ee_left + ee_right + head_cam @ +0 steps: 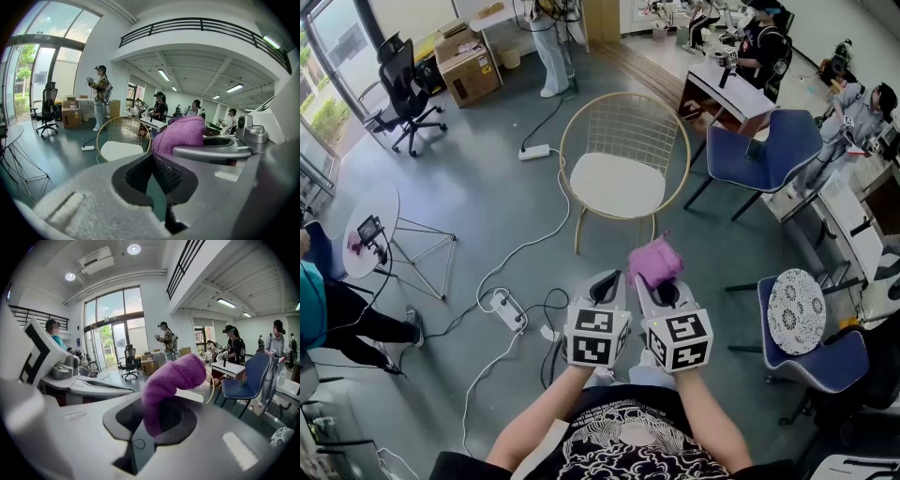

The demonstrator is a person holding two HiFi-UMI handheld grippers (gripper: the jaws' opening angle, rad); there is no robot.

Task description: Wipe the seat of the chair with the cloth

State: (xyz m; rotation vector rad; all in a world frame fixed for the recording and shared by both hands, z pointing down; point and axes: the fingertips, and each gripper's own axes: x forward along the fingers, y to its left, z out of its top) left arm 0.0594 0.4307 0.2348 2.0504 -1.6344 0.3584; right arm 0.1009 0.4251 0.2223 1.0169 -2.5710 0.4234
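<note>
A gold wire chair (619, 141) with a white seat (617, 184) stands on the grey floor ahead of me; it also shows in the left gripper view (123, 139). My right gripper (662, 281) is shut on a purple cloth (654, 260), which bulges up out of its jaws (174, 377) well short of the seat. The left gripper (607, 279) is held close beside the right one, jaws together with nothing between them (152, 158). From the left gripper view the cloth (180, 133) appears just to the right.
Two blue chairs stand at the right, one far (764, 150) and one near (811, 354) carrying a patterned round cushion (796, 310). A power strip (508, 310) and cables lie on the floor at left, near a round white table (373, 225). Several people stand at the back.
</note>
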